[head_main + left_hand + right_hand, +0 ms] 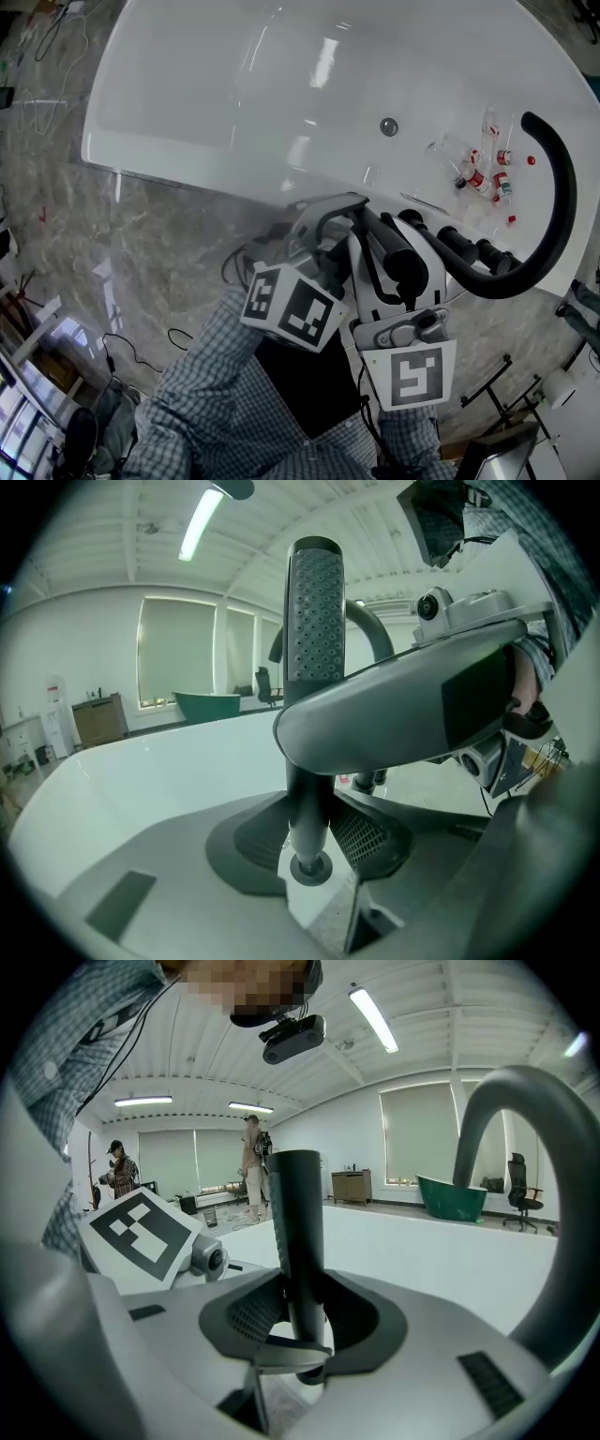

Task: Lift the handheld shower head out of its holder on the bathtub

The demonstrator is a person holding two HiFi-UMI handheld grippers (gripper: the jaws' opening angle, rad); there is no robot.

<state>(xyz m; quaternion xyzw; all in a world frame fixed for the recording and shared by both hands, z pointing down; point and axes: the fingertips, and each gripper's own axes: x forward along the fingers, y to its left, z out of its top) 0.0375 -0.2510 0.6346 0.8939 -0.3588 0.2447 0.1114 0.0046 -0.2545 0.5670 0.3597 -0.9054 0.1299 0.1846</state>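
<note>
The chief danger here is, I judge, a slip. The dark grey handheld shower head (314,621), a slim wand with a dotted spray face, is smooth and round along its handle. Both tools grip it low, so its long upper part stands free above the pads. A tilt of either hand could make it swing or twist in the grip. It could then drop onto the glossy white bathtub (234,84), or knock the small clear bottles with red caps (483,178) on the tub's deck nearby. If the two hands rise unevenly, the wand could bind in its holder, provided its foot is not yet clear. No view shows whether it is. In the head view it sits at the tub's near rim, beside the row of black tap knobs (469,248) and the black curved spout (562,206). A hose may trail from its lower end and catch, though I can make none out. The left gripper (309,841) has its jaws fairly wide yet closed on the handle, which runs upright between the pads with its ringed end showing just below. The right gripper (305,1321) holds the same handle in the same way, pads pressed to either side, and crosses close in front of the left one.
</note>
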